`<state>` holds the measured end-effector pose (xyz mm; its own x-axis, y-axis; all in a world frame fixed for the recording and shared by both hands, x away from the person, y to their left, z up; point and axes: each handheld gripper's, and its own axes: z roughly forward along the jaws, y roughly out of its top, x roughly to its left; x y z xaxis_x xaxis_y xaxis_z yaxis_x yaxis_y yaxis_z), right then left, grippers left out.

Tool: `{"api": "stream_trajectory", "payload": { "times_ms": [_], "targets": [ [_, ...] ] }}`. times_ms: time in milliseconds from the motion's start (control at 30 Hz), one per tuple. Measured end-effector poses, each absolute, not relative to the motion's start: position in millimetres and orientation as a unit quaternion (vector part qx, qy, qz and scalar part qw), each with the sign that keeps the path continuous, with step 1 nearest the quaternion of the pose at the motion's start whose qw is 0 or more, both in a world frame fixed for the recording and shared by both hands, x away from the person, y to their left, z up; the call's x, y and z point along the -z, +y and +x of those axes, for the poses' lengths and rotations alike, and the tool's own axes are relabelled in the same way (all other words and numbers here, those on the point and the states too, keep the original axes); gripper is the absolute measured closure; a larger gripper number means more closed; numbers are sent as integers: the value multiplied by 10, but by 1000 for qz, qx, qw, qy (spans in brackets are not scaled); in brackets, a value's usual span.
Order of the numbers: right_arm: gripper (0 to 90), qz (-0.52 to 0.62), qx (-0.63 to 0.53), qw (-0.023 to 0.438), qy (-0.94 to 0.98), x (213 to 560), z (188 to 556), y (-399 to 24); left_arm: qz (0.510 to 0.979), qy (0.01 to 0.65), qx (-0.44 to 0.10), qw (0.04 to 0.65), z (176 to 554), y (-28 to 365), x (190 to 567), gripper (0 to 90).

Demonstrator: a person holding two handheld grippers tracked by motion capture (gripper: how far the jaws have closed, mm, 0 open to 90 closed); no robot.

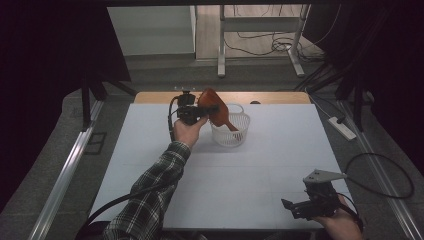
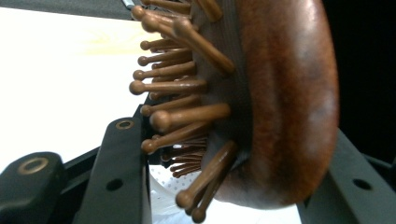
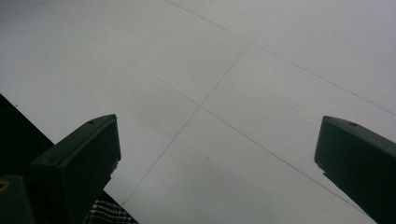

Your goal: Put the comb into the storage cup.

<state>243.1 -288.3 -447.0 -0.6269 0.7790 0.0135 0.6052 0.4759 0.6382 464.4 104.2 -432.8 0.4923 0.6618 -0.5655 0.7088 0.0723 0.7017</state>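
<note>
**Operator:** I'm holding the wooden hairbrush in the left claw, clenched across its head. In the left gripper view the brown back of the hairbrush is pressing on one jaw and the ball-tipped bristles are pushing toward the other. It's hanging over the white basket, which is sitting near the far edge of the tabletop, a little left of the middle.

**Partner:** Which way is it pointing?

**Operator:** The long axis is slanting. The head is up and toward the far left, the handle is running down and to the right, and its tip is dipping inside the basket rim. I can't tell whether the tip is touching the bottom.

**Partner:** So you're putting it in. How are you planning to do that cleanly?

**Operator:** I'm thinking of lowering slowly along that same slant, so the handle is sliding down inside the wall instead of catching the rim. The basket looks light, so I'm guessing a sideways nudge would push it toward the far edge. I'm also judging that the head is wider than the handle, so I'd be tipping it flatter before letting go, or it may end up propped on the rim.

**Partner:** And the other hand?

**Operator:** The right claw is resting near the near right corner of the tabletop, released, its jaws standing wide with nothing between them, just bare surface. If the basket starts sliding, I'd be bringing it over to steady the rim.
</note>
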Motion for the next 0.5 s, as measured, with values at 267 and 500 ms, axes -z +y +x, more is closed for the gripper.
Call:
{"api": "stream_trajectory", "payload": {
  "times_ms": [267,500],
  "targets": [
    [8,408,-308,140,848,4473,2434,-2883,664,515,38,541,4667,1070,4407,543],
    [8,408,-307,141,848,4474,2435,-2881,665,520,42,535,4671,1085,4472,537]
  ]
}}
